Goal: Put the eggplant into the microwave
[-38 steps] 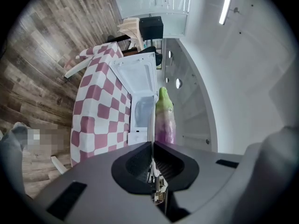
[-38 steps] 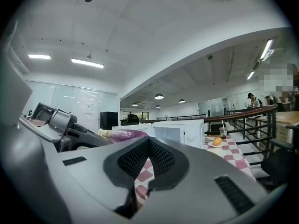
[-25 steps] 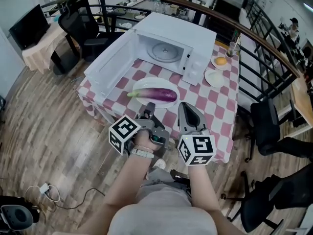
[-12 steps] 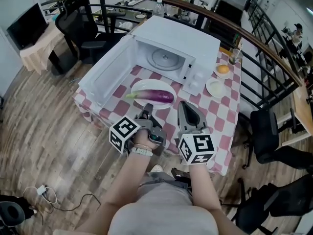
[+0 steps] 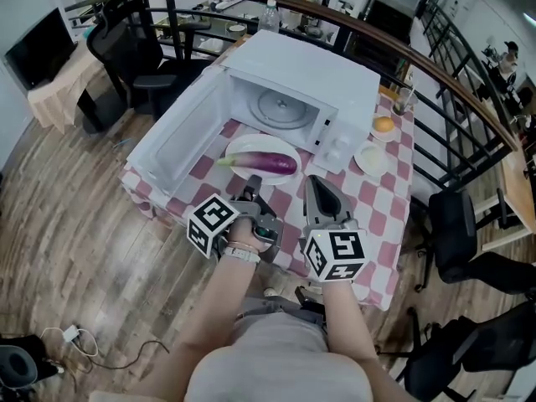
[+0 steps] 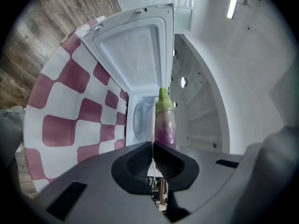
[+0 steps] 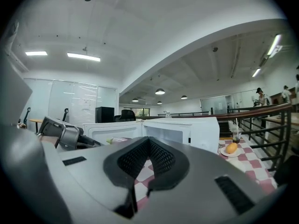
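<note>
A purple eggplant [image 5: 266,162] with a green stem lies on a white plate [image 5: 243,146], in front of the white microwave [image 5: 314,69]. The microwave door [image 5: 180,132] hangs open to the left and the glass turntable [image 5: 280,103] shows inside. My left gripper [image 5: 254,184] is shut and empty, just short of the plate's near rim. In the left gripper view the eggplant [image 6: 164,120] lies straight ahead of the closed jaws [image 6: 152,144]. My right gripper [image 5: 315,182] is also shut and empty, to the right of the plate; its view shows the microwave [image 7: 182,129] beyond its tips [image 7: 148,141].
The table wears a red-and-white check cloth [image 5: 377,199]. To the microwave's right are an orange on a saucer [image 5: 383,125], an empty saucer [image 5: 371,159] and a glass [image 5: 404,99]. A curved railing [image 5: 419,57] runs behind the table. Office chairs [image 5: 456,224] stand on both sides.
Both grippers have moved forward toward the plate and the table has come nearer in the head view. Both stay shut and the eggplant has not moved.
</note>
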A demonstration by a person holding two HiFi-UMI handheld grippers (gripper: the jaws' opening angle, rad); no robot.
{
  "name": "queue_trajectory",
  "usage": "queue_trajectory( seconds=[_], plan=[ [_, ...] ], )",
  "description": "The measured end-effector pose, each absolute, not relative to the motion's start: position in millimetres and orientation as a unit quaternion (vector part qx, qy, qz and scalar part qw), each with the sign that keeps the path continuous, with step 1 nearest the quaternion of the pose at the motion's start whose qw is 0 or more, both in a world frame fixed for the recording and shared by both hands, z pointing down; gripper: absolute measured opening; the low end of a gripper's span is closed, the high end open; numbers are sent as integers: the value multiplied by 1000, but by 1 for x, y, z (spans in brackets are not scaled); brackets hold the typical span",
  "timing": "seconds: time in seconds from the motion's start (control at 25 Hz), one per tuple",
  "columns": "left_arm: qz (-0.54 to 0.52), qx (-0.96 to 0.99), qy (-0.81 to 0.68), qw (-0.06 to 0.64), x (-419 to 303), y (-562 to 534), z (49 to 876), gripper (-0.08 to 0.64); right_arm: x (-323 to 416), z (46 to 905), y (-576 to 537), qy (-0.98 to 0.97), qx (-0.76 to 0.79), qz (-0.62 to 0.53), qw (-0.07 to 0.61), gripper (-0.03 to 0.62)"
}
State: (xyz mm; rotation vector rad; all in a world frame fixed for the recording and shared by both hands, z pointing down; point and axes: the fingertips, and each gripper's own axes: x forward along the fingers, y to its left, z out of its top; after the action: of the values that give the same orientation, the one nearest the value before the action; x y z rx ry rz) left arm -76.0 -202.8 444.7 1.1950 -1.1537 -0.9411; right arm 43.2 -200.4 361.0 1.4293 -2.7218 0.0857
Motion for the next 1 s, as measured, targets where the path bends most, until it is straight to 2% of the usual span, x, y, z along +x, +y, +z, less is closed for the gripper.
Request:
queue_trajectory(
  seconds=[1.0],
  plan=[
    [-352, 525, -454, 628, -107, -357, 540, 15, 8, 443, -319, -852, 519, 55, 45, 23]
  ],
)
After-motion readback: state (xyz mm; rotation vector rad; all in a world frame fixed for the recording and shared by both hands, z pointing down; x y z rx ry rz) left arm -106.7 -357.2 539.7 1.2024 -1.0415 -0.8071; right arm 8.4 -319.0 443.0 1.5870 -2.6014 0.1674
